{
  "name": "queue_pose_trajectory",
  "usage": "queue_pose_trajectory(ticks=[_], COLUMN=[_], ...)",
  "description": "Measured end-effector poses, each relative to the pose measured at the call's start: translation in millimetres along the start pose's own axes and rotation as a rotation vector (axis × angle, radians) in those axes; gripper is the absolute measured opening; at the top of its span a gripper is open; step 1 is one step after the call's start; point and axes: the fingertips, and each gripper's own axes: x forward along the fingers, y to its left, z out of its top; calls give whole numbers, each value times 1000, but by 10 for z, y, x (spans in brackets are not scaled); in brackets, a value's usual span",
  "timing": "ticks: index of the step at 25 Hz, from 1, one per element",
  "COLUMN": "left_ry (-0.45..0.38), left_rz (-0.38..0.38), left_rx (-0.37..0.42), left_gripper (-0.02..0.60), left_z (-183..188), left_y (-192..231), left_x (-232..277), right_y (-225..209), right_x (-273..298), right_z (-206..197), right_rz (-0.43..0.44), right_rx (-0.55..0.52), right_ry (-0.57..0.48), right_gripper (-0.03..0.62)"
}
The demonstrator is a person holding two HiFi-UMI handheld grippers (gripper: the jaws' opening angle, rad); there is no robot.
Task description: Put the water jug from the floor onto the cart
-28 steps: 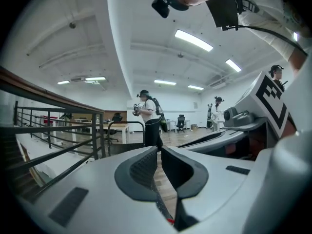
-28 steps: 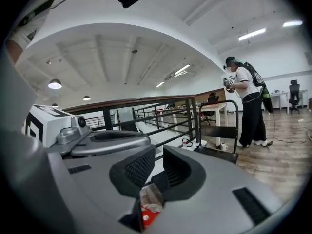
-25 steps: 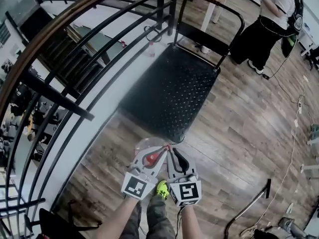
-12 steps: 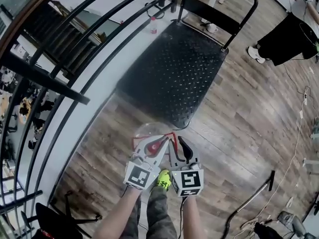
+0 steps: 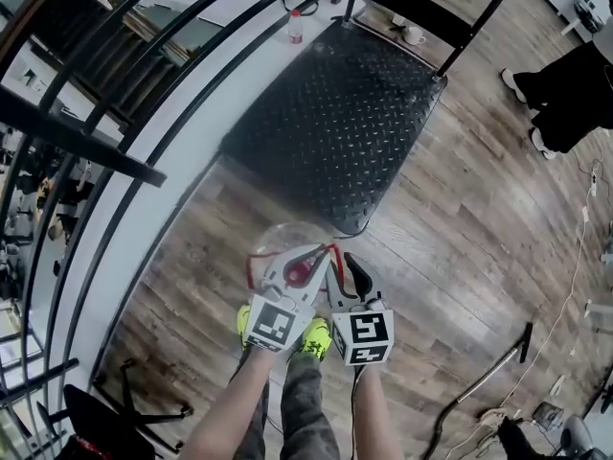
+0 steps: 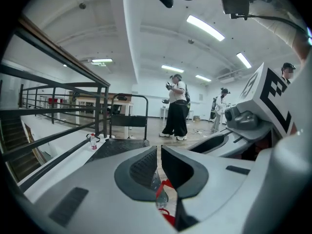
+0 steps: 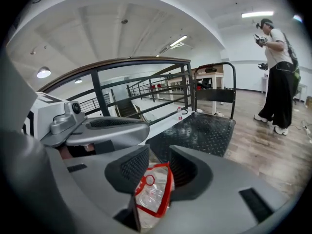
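The water jug (image 5: 276, 239), clear with a red handle (image 7: 164, 188), stands on the wood floor just in front of the black cart (image 5: 335, 113). Both grippers hover over its top. My left gripper (image 5: 305, 255) has its jaws shut to a thin slit (image 6: 159, 156), and the red handle shows below through that slit. My right gripper (image 5: 343, 264) has just been opening. Its jaws (image 7: 158, 162) stand apart on either side of the red handle, pads clear of it.
The cart's push bar (image 5: 436, 12) rises at its far end. A small bottle (image 5: 295, 27) stands on the white ledge beside the black railing (image 5: 115, 161) on the left. Another person (image 5: 575, 84) stands at the right. Cables (image 5: 498, 415) lie at lower right.
Both grippers have come down onto the jug's top. The right gripper's jaws have spread apart. The cart now fills more of the head view, and the other person has slid toward the right edge.
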Motion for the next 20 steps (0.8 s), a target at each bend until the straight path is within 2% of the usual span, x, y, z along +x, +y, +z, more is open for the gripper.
queue_pose_trajectory(ticks=[6,14,18,20], left_ry=[44,48,36,44], left_rz=[4,16,33,35], left_rx=[-23,47,31,49], left_gripper=[9,9,9,9], left_z=[-292,-286,-299,-314], left_y=[-17,-9,20,22], left_x=[82,152,156,152], right_y=[-116,-205,-225,-235], right_x=[140,361,424,444], right_z=[-325,-535,-649,-686], right_rz=[-15,5,17,16], right_rx=[16,49,84,105], right_ry=[69,145,168,165], right_gripper=[129,130,130,129])
